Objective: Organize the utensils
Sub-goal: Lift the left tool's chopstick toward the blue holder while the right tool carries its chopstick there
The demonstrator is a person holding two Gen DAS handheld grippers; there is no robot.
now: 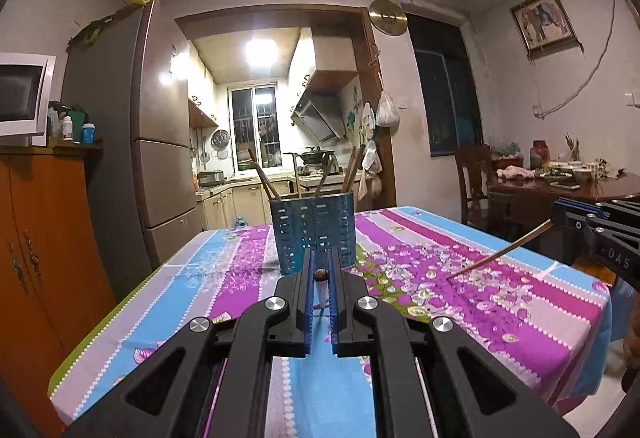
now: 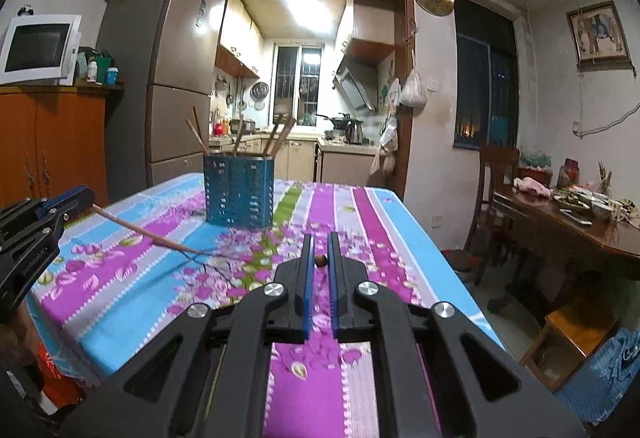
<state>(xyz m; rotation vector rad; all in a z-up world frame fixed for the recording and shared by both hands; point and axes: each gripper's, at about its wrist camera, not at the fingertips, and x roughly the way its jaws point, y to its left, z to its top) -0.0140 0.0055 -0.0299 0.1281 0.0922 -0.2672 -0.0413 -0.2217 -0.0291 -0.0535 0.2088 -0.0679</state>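
Chopsticks [image 1: 502,252] slanting tip-down from both tongs [image 1: 320,270].

a tall grey fridge [image 1: 132,118] stands at ten o'clock, with an orange cabinet [image 1: 44,238] at nine carrying a white microwave [image 1: 22,94] and small bottles [image 1: 78,128]. the lit kitchen doorway [image 1: 276,110] sits at twelve, a round gold clock [image 1: 387,17] beside it. at three o'clock a dark wooden dining table [image 2: 568,226] holds bowls [image 2: 592,204], beneath a framed picture [image 2: 599,34].
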